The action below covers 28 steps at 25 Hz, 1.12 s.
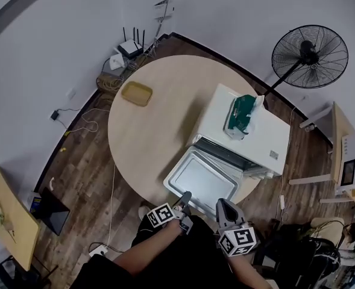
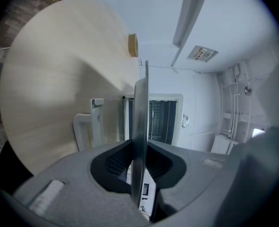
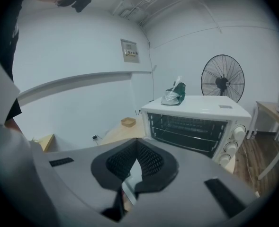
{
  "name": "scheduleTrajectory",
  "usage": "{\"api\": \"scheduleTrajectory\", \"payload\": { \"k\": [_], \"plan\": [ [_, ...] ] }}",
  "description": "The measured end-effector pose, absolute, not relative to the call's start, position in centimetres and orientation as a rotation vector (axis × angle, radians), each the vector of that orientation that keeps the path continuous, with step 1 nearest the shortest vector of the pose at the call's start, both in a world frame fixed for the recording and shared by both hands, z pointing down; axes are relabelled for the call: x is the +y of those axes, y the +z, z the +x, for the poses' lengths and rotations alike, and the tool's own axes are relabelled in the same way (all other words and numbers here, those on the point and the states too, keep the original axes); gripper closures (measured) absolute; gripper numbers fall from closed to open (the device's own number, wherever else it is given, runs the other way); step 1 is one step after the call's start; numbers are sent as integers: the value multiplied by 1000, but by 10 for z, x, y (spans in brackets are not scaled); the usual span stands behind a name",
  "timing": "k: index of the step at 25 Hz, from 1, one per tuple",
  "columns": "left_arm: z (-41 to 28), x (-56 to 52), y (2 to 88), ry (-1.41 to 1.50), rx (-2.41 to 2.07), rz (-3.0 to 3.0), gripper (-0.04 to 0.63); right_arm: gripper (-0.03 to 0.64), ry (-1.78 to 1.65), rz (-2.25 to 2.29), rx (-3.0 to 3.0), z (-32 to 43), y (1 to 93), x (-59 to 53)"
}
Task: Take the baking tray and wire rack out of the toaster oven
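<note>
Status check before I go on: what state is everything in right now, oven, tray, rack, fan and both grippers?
Toaster oven: door open, cavity showing.
Baking tray: out of the oven, held in front of its opening.
Wire rack: inside the oven, not yet taken out.
Left gripper: shut on the baking tray's near rim.
Right gripper: shut on the same rim.
Fan: upright; running or not, cannot tell.

White toaster oven (image 1: 269, 138), silver baking tray (image 1: 198, 179)
</note>
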<state>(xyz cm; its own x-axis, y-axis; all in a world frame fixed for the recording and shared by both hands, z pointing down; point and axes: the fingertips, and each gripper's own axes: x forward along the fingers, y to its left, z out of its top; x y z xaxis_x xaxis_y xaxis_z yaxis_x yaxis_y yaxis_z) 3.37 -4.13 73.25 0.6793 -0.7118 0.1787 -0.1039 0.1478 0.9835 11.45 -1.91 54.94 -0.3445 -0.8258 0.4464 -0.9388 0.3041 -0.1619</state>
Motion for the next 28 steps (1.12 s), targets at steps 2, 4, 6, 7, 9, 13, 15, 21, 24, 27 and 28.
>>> {"api": "scheduleTrajectory", "payload": {
  "k": [2, 4, 6, 7, 9, 13, 15, 21, 24, 27, 28],
  "plan": [
    [23, -39, 730, -505, -749, 1386, 526, 617, 581, 1606, -2294, 107, 551, -17],
    [12, -37, 728, -510, -748, 1389, 526, 617, 581, 1608, -2295, 98, 551, -15],
    [0, -35, 727, -522, -745, 1383, 526, 617, 574, 1601, -2304, 88, 550, -17],
    [-6, -35, 727, -533, -742, 1376, 526, 617, 569, 1594, -2310, 82, 550, -18],
    [-19, -34, 726, -560, -741, 1358, 526, 617, 563, 1577, -2325, 68, 549, -21],
    [-53, -33, 726, -612, -771, 1326, 526, 617, 542, 1527, -2358, 40, 546, -22],
    [-73, -35, 725, -637, -794, 1316, 526, 617, 535, 1507, -2373, 27, 545, -23],
    [-136, -49, 721, -706, -880, 1322, 526, 617, 515, 1462, -2408, -8, 545, -32],
    [-165, -59, 720, -733, -918, 1318, 526, 617, 503, 1449, -2424, -27, 545, -36],
    [-191, -71, 722, -767, -942, 1293, 526, 617, 484, 1440, -2433, -42, 542, -40],
    [-198, -75, 722, -775, -950, 1288, 526, 617, 479, 1442, -2434, -46, 541, -42]
  ]
}}
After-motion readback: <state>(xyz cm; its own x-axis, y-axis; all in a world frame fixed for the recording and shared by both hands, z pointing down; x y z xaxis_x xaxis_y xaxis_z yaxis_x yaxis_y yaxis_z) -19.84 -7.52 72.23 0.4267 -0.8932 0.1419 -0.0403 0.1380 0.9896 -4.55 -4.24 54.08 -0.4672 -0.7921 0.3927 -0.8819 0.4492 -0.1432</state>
